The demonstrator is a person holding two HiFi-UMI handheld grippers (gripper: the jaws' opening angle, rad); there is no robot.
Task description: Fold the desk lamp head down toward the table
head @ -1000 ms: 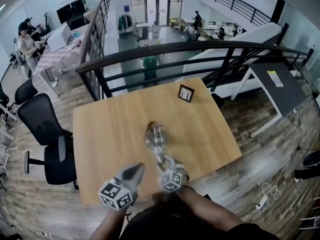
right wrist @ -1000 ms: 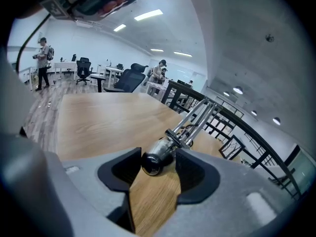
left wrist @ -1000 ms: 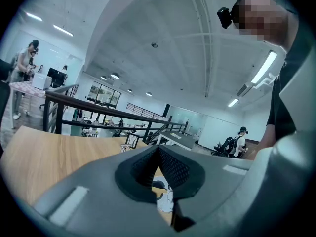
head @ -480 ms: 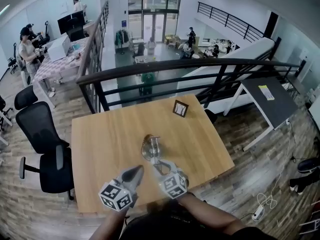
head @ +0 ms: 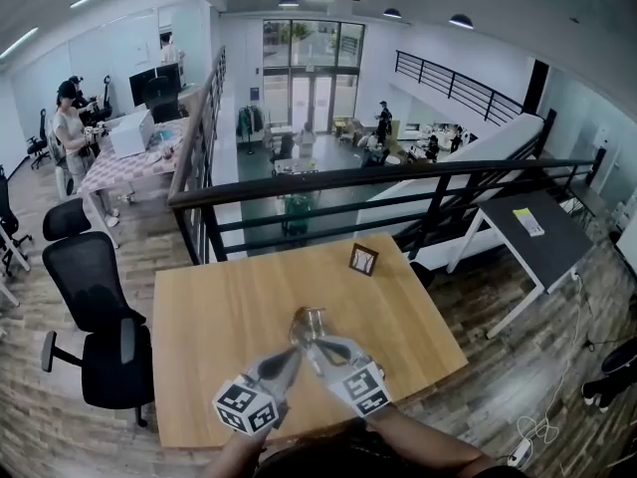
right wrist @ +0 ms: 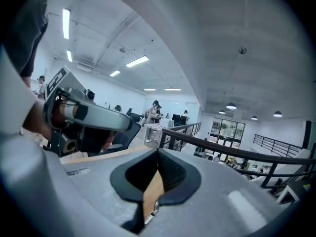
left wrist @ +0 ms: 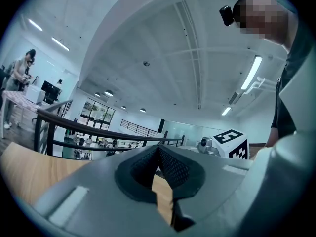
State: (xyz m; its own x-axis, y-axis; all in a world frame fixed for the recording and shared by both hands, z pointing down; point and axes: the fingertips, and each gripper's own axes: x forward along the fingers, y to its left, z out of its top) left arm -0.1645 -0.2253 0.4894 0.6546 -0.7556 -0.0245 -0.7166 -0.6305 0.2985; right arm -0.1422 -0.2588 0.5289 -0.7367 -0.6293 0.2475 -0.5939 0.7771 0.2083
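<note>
Colour findings: the left gripper (head: 291,354) and right gripper (head: 312,344) are showing pale grey shells. Their pads (left wrist: 173,168) are showing black with a fine dotted texture. Behind the jaws, each marker cube (head: 246,406) is carrying black squares on white. Beneath the jaws, the table (head: 209,317) is presenting light honey wood grain. At the jaw tips, the lamp (head: 308,319) is gleaming silver. Beyond the jaws, the railing (head: 398,179) is reading black.

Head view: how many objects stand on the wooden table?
2. A silver metal desk lamp sits near the front edge of the wooden table, just beyond the left claw and right claw; a small dark-framed picture stands at its far edge. The claws may hide something smaller.
</note>
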